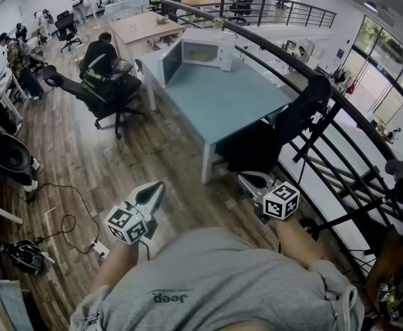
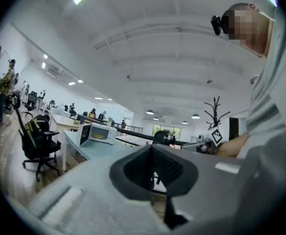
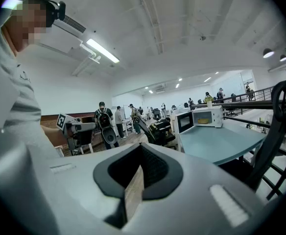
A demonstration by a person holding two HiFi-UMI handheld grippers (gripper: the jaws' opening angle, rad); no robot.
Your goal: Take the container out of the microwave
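Yellow container (image 1: 203, 56) sits in the open microwave (image 1: 223, 45), far ahead of my closed, empty left gripper (image 1: 154, 192) and right gripper (image 1: 246, 181). It's probably light and stiff, so I'd take its rim.

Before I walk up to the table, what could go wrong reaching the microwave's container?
1. The black chair stands at the table's near corner; you could clip it walking in.
2. Cables trail over the floor on your left, a possible trip.
3. The microwave door stands open on the left; your reach for the container might knock it.
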